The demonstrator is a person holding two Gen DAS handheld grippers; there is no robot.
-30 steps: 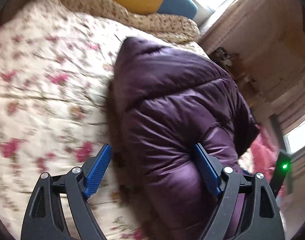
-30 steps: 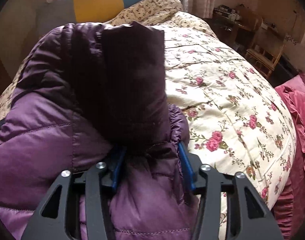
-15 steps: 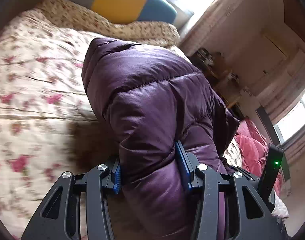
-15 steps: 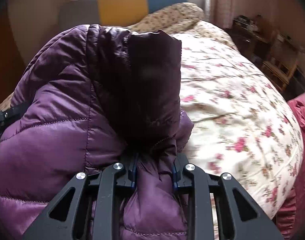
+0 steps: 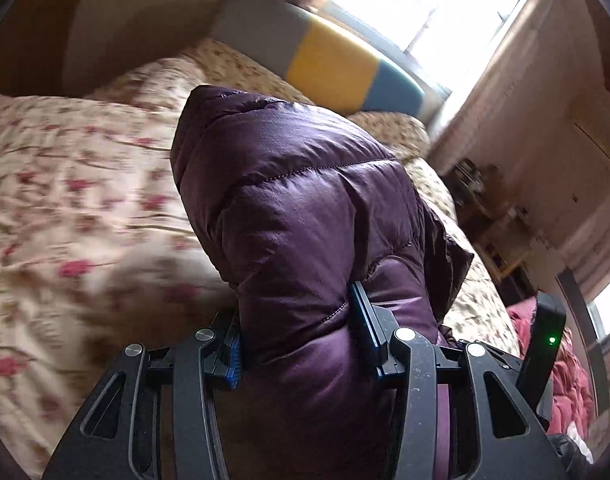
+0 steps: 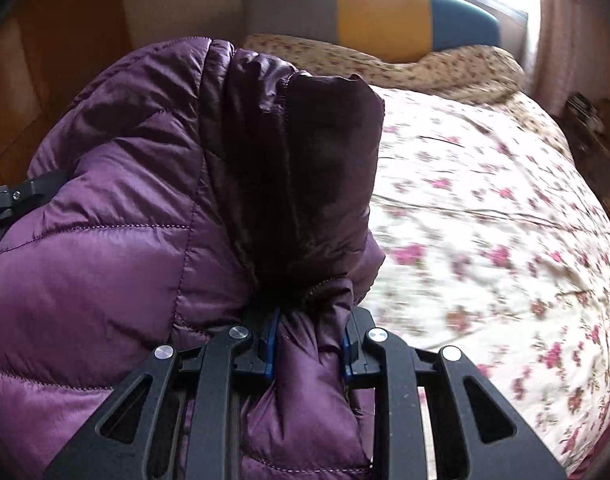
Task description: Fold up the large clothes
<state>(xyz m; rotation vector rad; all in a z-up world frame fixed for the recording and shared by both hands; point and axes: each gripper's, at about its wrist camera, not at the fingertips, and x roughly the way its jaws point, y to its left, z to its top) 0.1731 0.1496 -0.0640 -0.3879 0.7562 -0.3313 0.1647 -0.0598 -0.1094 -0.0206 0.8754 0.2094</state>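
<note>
A puffy purple quilted jacket (image 5: 305, 208) fills the middle of the left wrist view, lifted above a floral bedspread (image 5: 65, 200). My left gripper (image 5: 299, 344) is shut on a thick fold of it, blue pads pressing both sides. In the right wrist view the same jacket (image 6: 125, 220) bulges left and centre, with its dark lining (image 6: 317, 168) showing. My right gripper (image 6: 309, 344) is shut on a bunched edge of the jacket. The left gripper's black body (image 6: 13, 196) peeks in at the left edge.
The floral bedspread (image 6: 485, 220) spreads to the right. A grey, yellow and blue headboard (image 6: 385, 12) and a floral pillow (image 6: 425, 68) lie at the far end under a window. A cluttered side table (image 5: 489, 200) and pink bedding (image 5: 565, 376) are at the right.
My left gripper closed on the jacket fold, and my right gripper tightened its grip. Both lifted the jacket off the bedspread, and the views tilted up toward the headboard.
</note>
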